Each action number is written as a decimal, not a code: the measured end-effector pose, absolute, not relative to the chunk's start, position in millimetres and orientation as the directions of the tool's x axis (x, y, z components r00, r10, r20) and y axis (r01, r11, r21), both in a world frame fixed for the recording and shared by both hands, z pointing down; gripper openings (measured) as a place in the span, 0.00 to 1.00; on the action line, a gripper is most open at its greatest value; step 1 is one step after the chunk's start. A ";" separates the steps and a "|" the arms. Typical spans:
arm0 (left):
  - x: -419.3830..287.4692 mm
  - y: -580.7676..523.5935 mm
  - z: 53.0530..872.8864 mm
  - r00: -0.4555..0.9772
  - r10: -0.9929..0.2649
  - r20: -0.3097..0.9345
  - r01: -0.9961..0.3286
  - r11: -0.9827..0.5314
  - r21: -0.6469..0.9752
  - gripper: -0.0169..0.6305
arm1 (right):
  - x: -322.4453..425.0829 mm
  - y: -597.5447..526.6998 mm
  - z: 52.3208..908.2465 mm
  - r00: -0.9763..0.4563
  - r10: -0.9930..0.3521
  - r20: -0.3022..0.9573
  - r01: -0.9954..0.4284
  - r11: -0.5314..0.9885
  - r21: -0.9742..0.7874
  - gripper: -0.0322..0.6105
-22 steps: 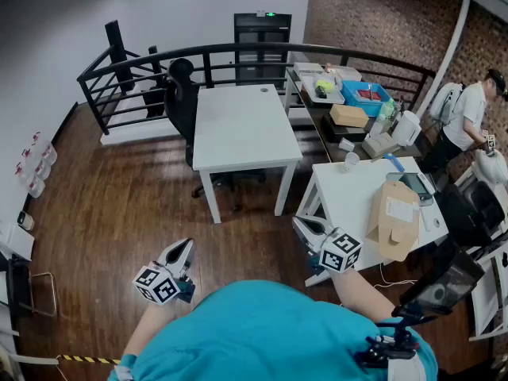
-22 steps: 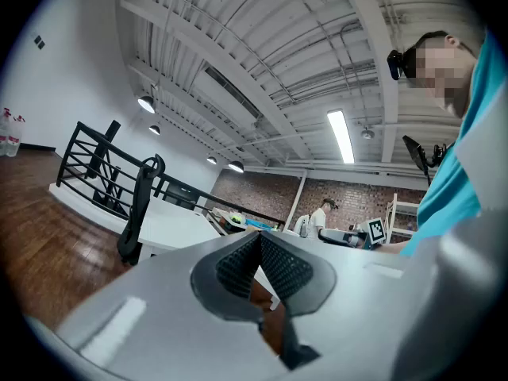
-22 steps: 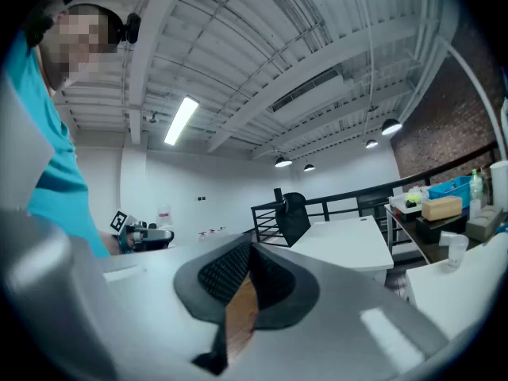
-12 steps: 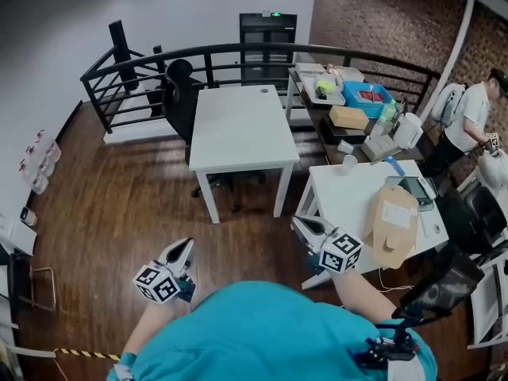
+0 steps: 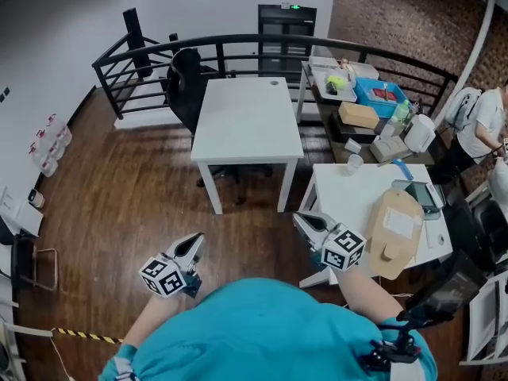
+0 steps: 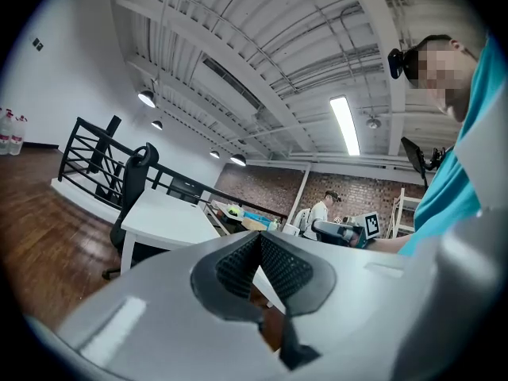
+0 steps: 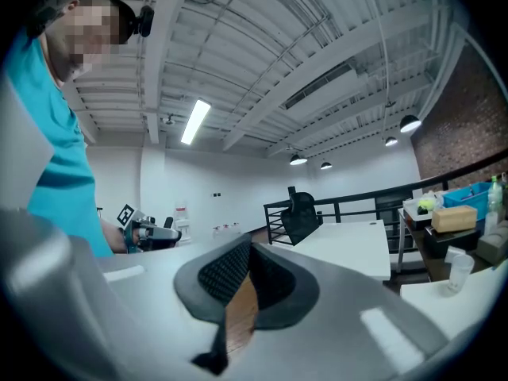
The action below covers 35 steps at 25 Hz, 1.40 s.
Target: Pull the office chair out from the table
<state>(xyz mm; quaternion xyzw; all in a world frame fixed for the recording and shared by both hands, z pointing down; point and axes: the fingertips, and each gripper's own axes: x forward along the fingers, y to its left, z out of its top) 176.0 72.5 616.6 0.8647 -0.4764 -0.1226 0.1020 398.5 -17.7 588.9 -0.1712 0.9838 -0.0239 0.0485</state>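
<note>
Both my tongs are shut with nothing in them: left tongs (image 5: 194, 242) pads pressed tip to tip, right tongs (image 5: 303, 221) the same. I hold both level over the brown wooden floor (image 5: 119, 189). The black mesh-backed office chair (image 5: 184, 86) sits tucked against the far left side of the white rectangular worktop (image 5: 246, 121), well apart from both tongs.

No legible text, brand or number anywhere. Cubes on left gripper (image 5: 193, 244) and right gripper (image 5: 304, 221): square marker patterns only. Green sign (image 5: 295, 7) atop cabinet (image 5: 286, 34): too small to read.
</note>
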 end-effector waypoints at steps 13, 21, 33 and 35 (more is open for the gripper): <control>78.8 11.9 625.5 0.532 -0.839 -0.112 -0.770 -0.535 0.347 0.06 | 310.2 -72.2 585.1 -0.922 -0.383 -0.064 -0.378 0.922 -0.081 0.05; -27.8 -44.4 636.1 0.620 -0.779 -0.094 -0.718 -0.612 0.333 0.06 | 209.6 -104.6 576.7 -0.885 -0.461 -0.068 -0.456 0.887 -0.077 0.05; -55.6 -156.9 634.3 0.612 -0.783 -0.109 -0.718 -0.608 0.340 0.06 | 184.8 -211.0 597.5 -0.881 -0.470 -0.048 -0.464 0.880 -0.100 0.05; -47.4 -181.6 632.6 0.592 -0.799 -0.107 -0.741 -0.591 0.318 0.06 | 192.9 -240.1 601.3 -0.894 -0.445 -0.058 -0.439 0.894 -0.089 0.05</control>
